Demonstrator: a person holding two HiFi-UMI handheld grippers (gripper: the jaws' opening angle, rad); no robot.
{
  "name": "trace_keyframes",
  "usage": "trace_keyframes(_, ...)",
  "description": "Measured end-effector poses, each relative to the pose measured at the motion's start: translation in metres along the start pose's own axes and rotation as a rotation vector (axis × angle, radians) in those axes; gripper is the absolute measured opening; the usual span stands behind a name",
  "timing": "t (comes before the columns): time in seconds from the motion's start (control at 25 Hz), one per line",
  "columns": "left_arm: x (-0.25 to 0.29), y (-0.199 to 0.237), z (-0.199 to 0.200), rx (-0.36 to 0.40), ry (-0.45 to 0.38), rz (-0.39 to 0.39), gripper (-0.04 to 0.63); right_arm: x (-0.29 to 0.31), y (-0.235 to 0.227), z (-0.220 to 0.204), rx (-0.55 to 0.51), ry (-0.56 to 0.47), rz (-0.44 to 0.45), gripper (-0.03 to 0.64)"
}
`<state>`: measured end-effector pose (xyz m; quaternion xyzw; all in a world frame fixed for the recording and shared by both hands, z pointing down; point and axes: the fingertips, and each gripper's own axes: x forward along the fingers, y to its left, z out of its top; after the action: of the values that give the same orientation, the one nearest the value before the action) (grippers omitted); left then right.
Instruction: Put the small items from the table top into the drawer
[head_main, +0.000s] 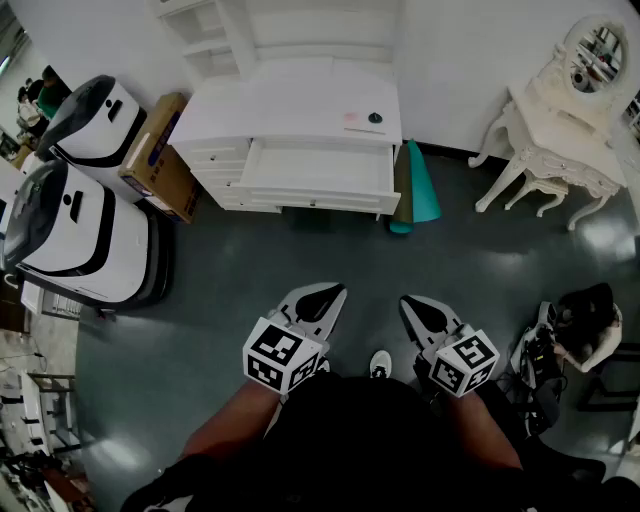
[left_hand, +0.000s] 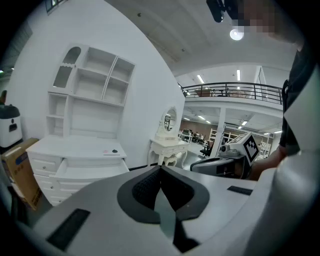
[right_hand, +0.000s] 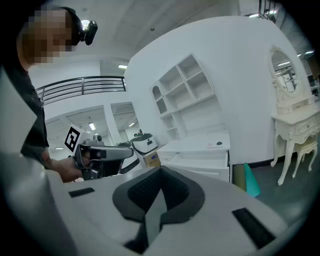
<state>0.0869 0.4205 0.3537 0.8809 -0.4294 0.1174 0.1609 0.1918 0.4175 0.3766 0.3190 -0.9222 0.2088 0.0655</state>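
A white desk (head_main: 250, 110) with shelves stands against the far wall, and its wide top drawer (head_main: 315, 172) is pulled open. On the desk top near the right end lie a small dark round item (head_main: 375, 117) and a flat pink item (head_main: 351, 118). Both also show small in the left gripper view, the dark item (left_hand: 115, 151) and the pink item (left_hand: 106, 151), and the dark item (right_hand: 219, 143) shows in the right gripper view. My left gripper (head_main: 328, 296) and right gripper (head_main: 410, 305) are held low in front of me, far from the desk. Both are shut and hold nothing.
A cardboard box (head_main: 158, 155) leans at the desk's left, beside two white machines (head_main: 85, 225). A green rolled mat (head_main: 421, 185) stands at the desk's right. An ornate white vanity table (head_main: 555, 125) is at the far right. A person sits at the right edge (head_main: 588, 320).
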Motion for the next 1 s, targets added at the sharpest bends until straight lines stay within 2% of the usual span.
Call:
trace_keyframes(0.52, -0.003, 0.003, -0.005, -0.008, 0.015, 0.016, 0.003, 0.000, 0.003, 0.001, -0.009, 0.001, 0.011, 0.025)
trace_keyframes(0.72, -0.002, 0.002, -0.008, -0.012, 0.019, 0.022, 0.003, 0.004, 0.011, 0.003, -0.007, -0.003, 0.049, 0.026)
trace_keyframes(1.0, 0.003, -0.001, -0.018, -0.030, 0.039, 0.039, 0.004, 0.004, 0.005, 0.000, -0.027, -0.005, 0.029, 0.028)
